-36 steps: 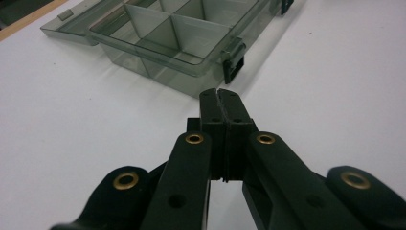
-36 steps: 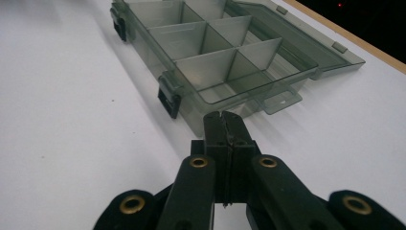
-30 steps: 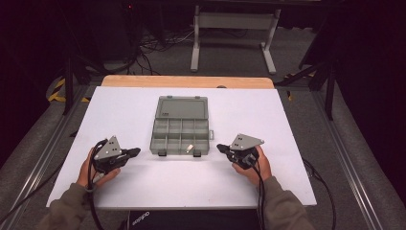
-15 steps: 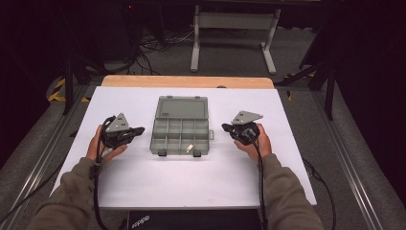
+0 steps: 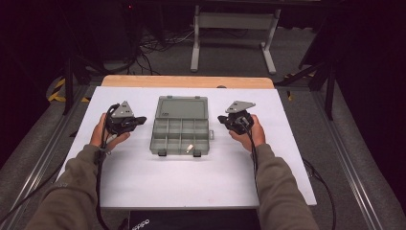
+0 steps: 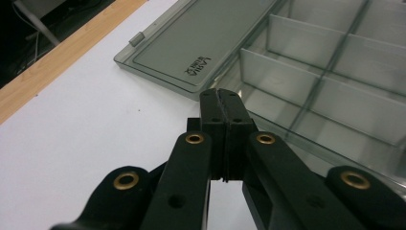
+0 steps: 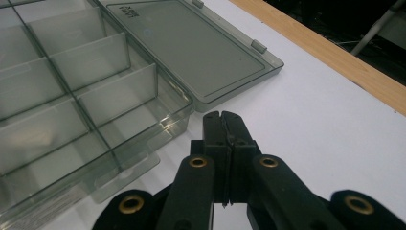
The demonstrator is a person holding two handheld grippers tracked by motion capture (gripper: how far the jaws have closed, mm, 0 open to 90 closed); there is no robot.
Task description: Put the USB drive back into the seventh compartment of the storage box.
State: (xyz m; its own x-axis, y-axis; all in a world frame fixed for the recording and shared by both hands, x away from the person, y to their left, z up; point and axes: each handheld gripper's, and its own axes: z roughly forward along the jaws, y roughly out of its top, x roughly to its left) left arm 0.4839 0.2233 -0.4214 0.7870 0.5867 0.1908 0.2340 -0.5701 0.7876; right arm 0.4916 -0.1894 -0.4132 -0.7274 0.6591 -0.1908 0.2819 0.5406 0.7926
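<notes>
Lid [image 6: 191, 45] lettering, too small to read

The right gripper [image 7: 225, 120], its black jaws pressed together on nothing, points at twelve o'clock over the white table [image 7: 325, 120], with the clear compartment box [image 7: 72, 86] at ten o'clock, its lid [image 7: 191, 48] lying open.

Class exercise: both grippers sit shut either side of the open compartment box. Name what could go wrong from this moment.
1. The left gripper and right gripper flank the light-looking organizer box; a one-sided nudge might slide it across the smooth white table.
2. The lid lies flat behind; a jaw catching its edge could flip it.
3. A small item in one near compartment might jump out if the box jolts.
</notes>
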